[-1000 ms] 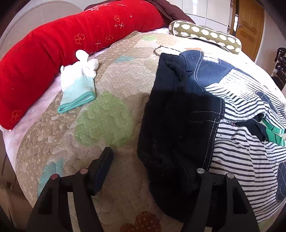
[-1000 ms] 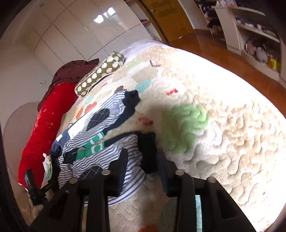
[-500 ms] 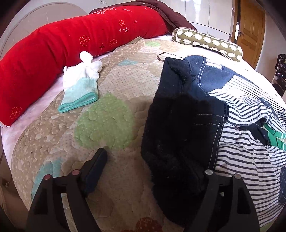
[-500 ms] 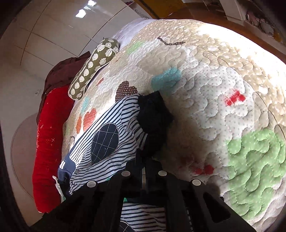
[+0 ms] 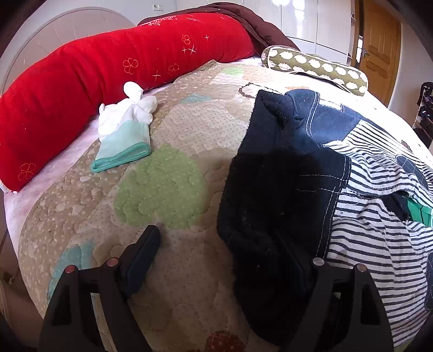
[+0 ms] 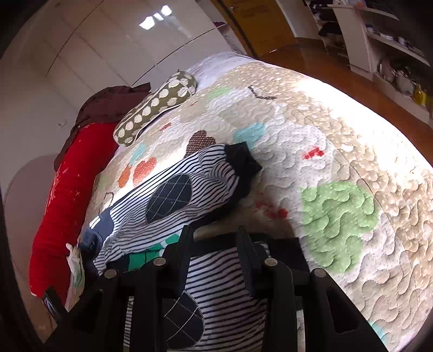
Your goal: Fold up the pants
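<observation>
My bed [image 5: 167, 270] fills both views, its quilt patched in green, teal and red; the near left edge curves away below my left tongs [image 5: 216, 243], and in the right view the far edge drops to a wooden floor [image 6: 319, 62] with white shelves [image 6: 360, 46] beyond; there is broad bare quilt right of the pants in that view, and in the left view between the pants and the red bolster [image 5: 94, 81]; the bolster runs along the head of the bed, a brown blanket [image 5: 243, 19] bunched at its far end; a spotted olive cushion [image 5: 316, 67] lies near the far edge, apart from the pants. The pants [image 5: 365, 216] lie spread on the quilt, striped navy and white with a dark waistband, quilted dark patches and a green patch; their black cuff [image 6: 240, 162] sits at the far end in the right view; a small white label at the waistband is too small to read. A white and mint sock [image 5: 121, 140] rests just beside the bolster, well apart from the pants. My left tongs stand spread wide, one finger over bare quilt, the other against the dark waistband edge; my right tongs [image 6: 216, 243] are parted too, over the striped leg, gripping nothing that I can see.
</observation>
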Motion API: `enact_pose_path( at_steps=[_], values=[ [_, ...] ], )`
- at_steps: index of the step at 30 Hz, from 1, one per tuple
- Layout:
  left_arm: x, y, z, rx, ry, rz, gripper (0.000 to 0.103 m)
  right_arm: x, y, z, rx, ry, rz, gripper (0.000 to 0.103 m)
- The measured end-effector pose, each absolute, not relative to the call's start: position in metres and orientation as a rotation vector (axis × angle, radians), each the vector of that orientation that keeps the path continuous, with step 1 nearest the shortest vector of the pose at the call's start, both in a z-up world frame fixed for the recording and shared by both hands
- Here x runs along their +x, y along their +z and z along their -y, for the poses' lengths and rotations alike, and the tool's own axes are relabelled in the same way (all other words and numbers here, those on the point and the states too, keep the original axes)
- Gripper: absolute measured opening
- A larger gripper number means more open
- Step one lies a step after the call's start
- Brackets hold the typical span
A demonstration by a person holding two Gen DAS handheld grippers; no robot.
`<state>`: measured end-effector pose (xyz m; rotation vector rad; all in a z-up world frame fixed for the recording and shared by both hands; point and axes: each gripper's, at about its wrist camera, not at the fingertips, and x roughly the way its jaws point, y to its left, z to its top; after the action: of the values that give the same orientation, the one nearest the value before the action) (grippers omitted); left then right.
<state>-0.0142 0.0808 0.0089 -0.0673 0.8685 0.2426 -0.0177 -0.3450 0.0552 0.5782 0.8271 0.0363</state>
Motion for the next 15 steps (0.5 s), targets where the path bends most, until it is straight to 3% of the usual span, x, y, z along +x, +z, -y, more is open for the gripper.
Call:
enact_pose_path(
  at_steps=[6,15],
  values=[
    [-0.017,0.009,-0.081,-0.068,0.245,-0.859,0.084,-0.039,0.044,0.266,0.301,0.167,-0.890,0.038],
    [-0.019,0.009,-0.083,-0.083,0.234,-0.845,0.084,-0.048,0.020,0.259,0.283,0.157,-0.948,0.038]
  ],
)
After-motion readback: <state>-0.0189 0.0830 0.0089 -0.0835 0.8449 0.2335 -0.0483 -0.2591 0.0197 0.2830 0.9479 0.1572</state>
